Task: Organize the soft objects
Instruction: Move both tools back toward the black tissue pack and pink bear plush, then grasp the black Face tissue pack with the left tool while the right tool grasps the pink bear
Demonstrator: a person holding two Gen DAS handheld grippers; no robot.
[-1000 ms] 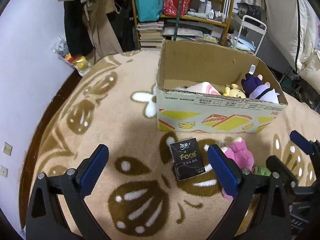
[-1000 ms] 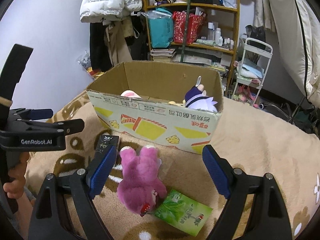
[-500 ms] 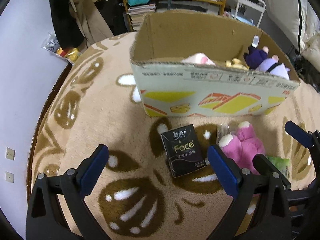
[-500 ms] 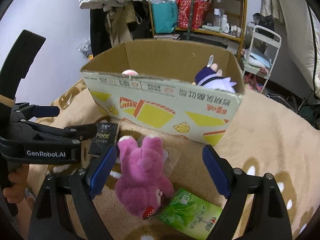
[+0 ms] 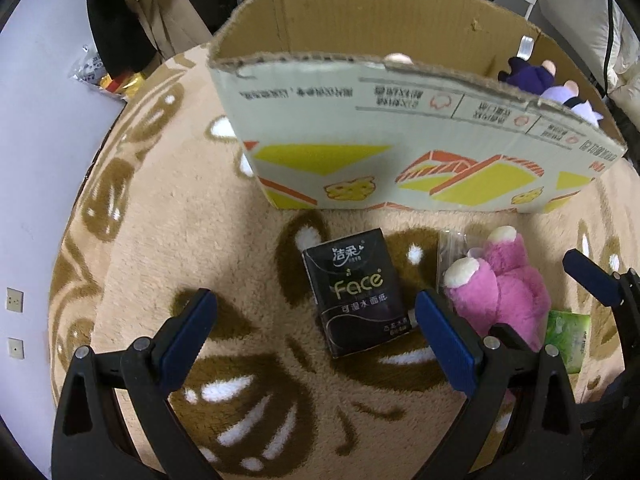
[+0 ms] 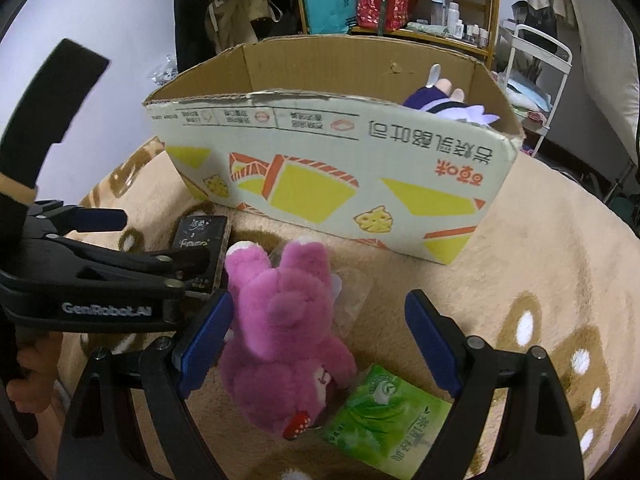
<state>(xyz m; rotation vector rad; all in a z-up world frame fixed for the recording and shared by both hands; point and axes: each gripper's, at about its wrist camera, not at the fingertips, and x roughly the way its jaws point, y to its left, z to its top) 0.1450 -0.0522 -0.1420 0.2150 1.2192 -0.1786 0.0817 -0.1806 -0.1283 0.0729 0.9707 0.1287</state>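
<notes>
Both pairs of tongs have been lowered since the earlier frames, so that the loose items on the carpet now loom larger and the printed cardboard box (image 5: 400, 148) fills more of each view. The fuzzy pink plush bear (image 6: 280, 332) is now framed between the blue pads of the right tongs (image 6: 316, 344), which are held wide and grip nothing; the left pad stands just beside the bear's flank, though contact cannot be confirmed. The black rectangular tissue pack printed "Face" (image 5: 356, 292) lies flat between the pads of the left tongs (image 5: 316, 332), which are likewise spread wide and empty. From this descent it is judged that a pickup of each item is being prepared, the bear by the right and the black pack by the left, with the box as the likely destination.

Three items are counted on the beige and brown patterned carpet (image 5: 160, 216) in front of the box: one pink bear, one black tissue pack, and one green soft tissue pack (image 6: 384, 428) just beside the bear's lower end. A crumpled clear plastic wrapper (image 6: 352, 292) lies against the bear. Inside the box, one purple and white plush doll (image 6: 448, 108) is seen clearly, and a pale pink object barely clears the rim.
</notes>
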